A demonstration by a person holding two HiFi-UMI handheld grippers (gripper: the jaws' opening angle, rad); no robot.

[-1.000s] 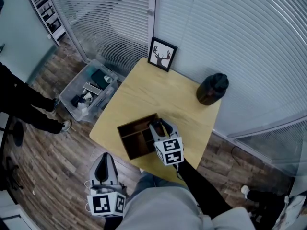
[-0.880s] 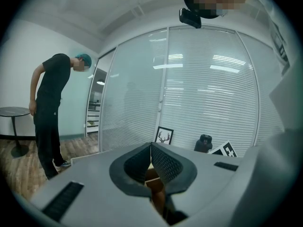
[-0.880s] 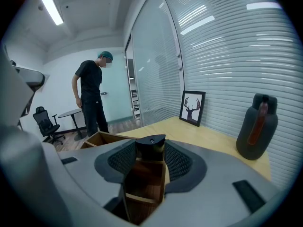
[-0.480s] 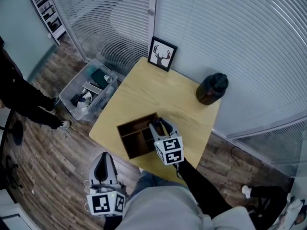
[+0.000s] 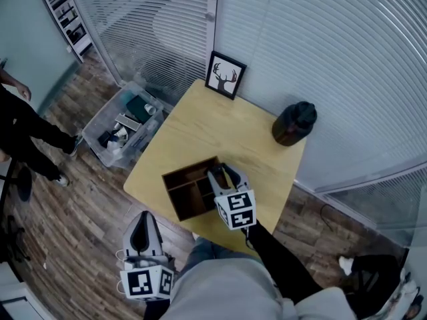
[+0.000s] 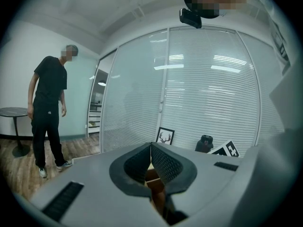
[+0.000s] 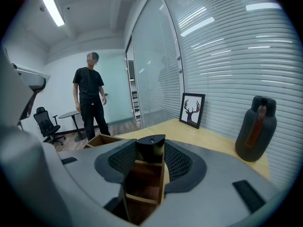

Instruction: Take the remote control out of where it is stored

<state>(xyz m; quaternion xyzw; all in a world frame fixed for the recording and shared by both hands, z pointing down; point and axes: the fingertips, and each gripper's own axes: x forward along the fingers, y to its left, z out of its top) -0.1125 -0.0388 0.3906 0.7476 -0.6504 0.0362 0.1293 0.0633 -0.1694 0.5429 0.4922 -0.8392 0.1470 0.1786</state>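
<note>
Remote control (image 7: 151, 144): black, stood on end in the compartment at the right end of the wooden box (image 5: 179, 187). Long axis upright, top end proud of the dividers.

Right gripper (image 7: 150, 151): directly at that compartment, tilted downward. Jaws stood wide, pads seemingly pressed to the remote's two sides; grip judged made. Removal judged to call for a straight lift along the upright axis, clear of the box walls.

Left gripper (image 6: 151, 151): jaws closed together, nothing between them. Held low off the near edge of the table (image 5: 220, 129), the farther of the two.

Box sat at the table's near edge.
</note>
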